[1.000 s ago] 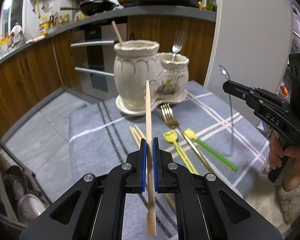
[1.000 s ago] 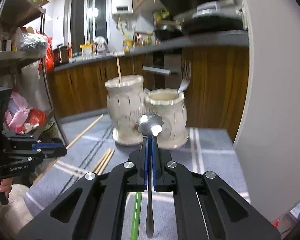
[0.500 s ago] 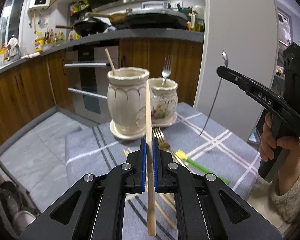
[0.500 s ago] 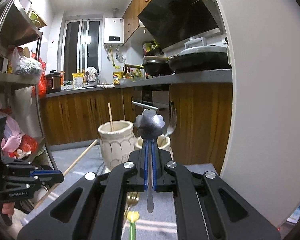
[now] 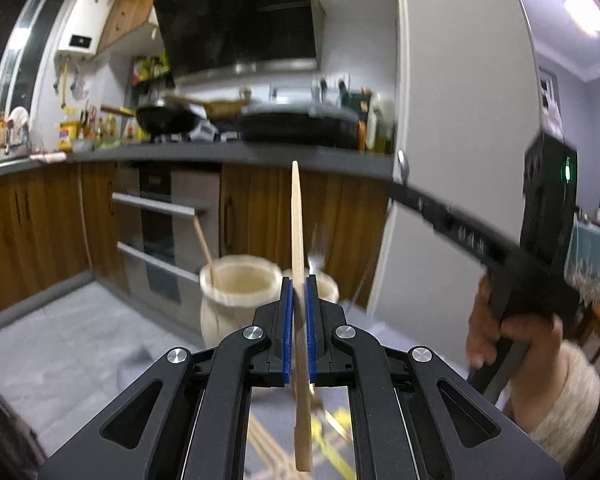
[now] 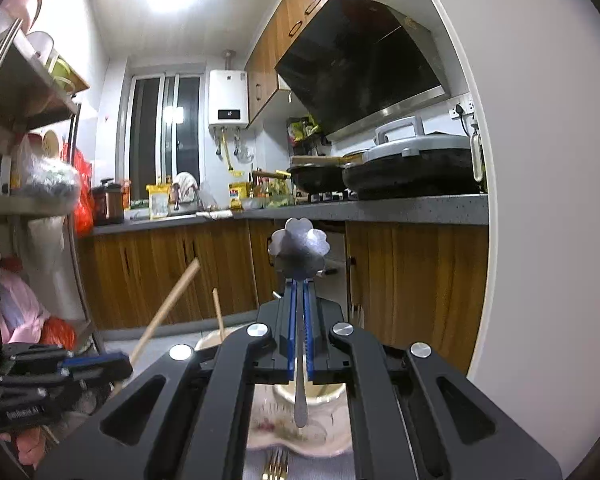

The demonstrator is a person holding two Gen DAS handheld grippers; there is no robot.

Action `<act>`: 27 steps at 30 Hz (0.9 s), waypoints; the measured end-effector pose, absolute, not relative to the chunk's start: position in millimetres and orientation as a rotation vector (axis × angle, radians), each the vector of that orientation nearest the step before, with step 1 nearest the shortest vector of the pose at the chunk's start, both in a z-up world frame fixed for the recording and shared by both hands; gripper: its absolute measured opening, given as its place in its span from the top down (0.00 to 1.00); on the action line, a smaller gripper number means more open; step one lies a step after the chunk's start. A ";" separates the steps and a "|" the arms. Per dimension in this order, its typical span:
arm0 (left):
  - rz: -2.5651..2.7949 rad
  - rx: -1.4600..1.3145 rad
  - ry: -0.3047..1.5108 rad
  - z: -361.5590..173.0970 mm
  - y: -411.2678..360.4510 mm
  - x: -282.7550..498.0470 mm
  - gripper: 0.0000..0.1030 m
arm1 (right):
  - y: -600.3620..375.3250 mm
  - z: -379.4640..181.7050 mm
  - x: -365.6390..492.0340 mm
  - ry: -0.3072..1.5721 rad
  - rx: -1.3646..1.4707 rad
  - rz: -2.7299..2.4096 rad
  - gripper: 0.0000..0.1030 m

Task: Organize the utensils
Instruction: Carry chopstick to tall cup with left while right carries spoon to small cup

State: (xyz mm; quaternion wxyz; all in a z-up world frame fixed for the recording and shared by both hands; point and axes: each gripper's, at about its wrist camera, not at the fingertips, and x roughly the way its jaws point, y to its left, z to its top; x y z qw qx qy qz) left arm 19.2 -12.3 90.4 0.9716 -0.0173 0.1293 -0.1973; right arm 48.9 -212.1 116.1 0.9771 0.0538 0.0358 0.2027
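Left hand-held gripper (image 5: 298,308) clamps a chopstick (image 5: 298,232); right hand-held gripper (image 6: 300,312) clamps a spoon (image 6: 299,246), jars largely hidden.

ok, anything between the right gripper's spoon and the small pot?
Nothing visible. The spoon, clamped in the right hand-held gripper, hangs handle-down over the small pot, and the gap below its tip looks clear. The fork already in the pot is out of sight here.

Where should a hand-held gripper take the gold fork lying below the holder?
Only the gold fork's tines show in the right wrist view; its handle is out of frame. It lies flat on the cloth, so probably come from above and pinch across the narrow neck just behind the tines. Both hand-held grippers are occupied: left on the chopstick, right on the spoon.
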 end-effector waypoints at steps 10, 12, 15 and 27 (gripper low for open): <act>-0.367 -0.199 0.124 119.3 -5.9 104.9 0.93 | -219.0 106.9 87.2 0.058 0.217 0.376 0.97; -0.341 -0.196 0.104 120.4 -6.2 115.0 0.94 | -218.9 103.6 90.1 0.051 0.219 0.356 0.97; -0.280 -0.163 0.076 115.2 -12.5 130.3 0.94 | -218.4 96.9 96.1 0.059 0.226 0.338 0.97; -0.218 -0.121 0.134 74.7 -4.0 145.6 0.93 | -214.3 71.6 113.9 0.166 0.194 0.326 0.97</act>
